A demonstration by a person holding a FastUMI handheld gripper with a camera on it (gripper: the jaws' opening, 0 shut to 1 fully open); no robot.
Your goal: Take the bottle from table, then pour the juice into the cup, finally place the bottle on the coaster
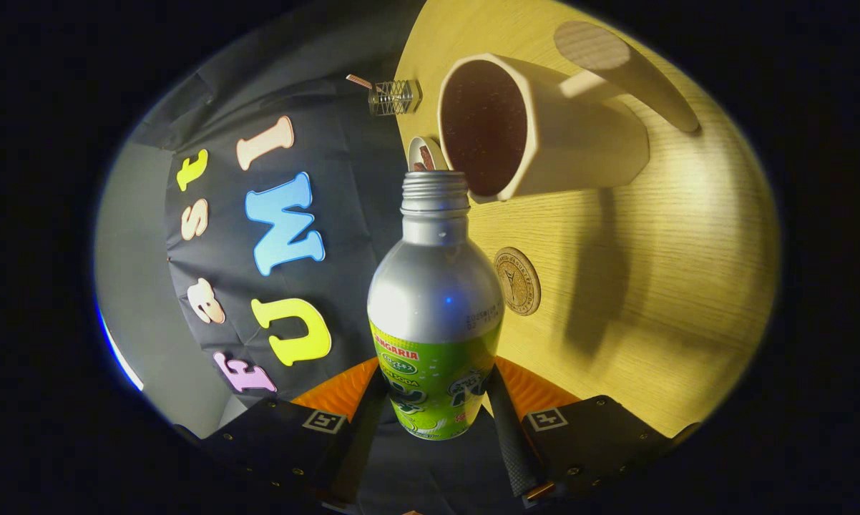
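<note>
My gripper [436,400] is shut on the lower body of a silver bottle [433,286] with a green label, one finger on each side. The bottle's threaded neck has no cap. The whole view is rolled, so the bottle lies tipped roughly level with the wooden table [673,286]. Its mouth reaches the near rim of a beige faceted cup [580,150], whose inside looks dark. A small round brown coaster [517,281] lies flat on the table beside the bottle's shoulder, on the near side of the cup. I cannot see any liquid flowing.
A thick beige rod-like piece [619,68] juts from the cup's far side. A small clear ribbed glass object [394,96] stands at the table's edge beyond the cup. A small round item [426,152] peeks out just behind the bottle's mouth.
</note>
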